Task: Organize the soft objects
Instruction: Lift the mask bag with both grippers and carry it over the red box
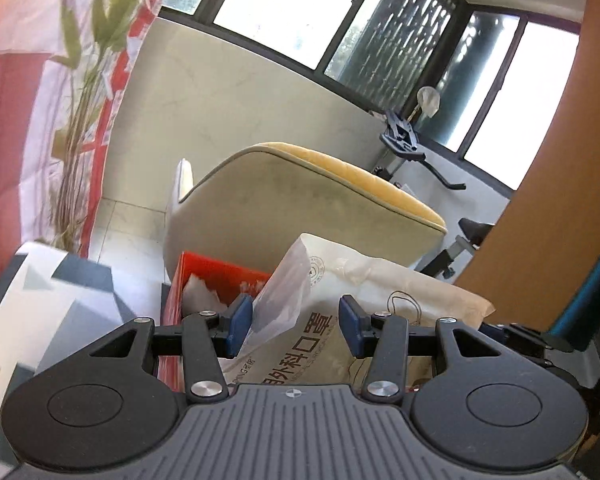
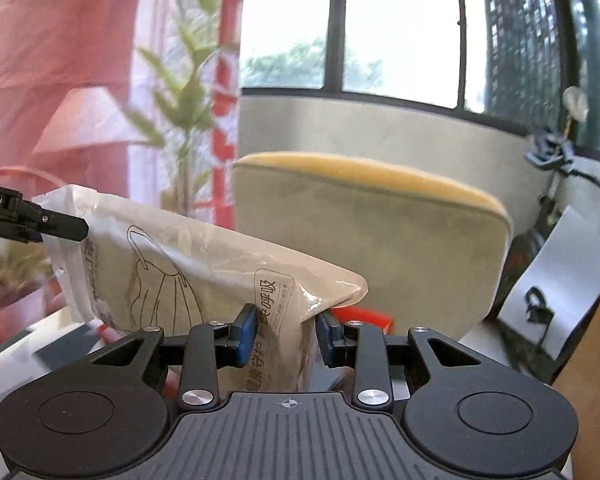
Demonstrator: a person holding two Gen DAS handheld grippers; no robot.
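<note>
mask bag (image 2: 204,264) — pinched between right tongs (image 2: 286,334), left tongs (image 1: 296,326) parted around its corner

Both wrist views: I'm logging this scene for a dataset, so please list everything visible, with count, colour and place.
mask packet: one, beige with printed text, held up over the red box
red box: one, red, under the packet, white tissue inside
chair: one, grey-green back with yellow edge, behind the box
plant: one, green, by the pink curtain
exercise bike: one, dark, by the window
white paper bag: one, far right in the right wrist view
left gripper: jaws apart around the packet's clear flap
right gripper: jaws about the packet's end, pad contact unclear
</note>
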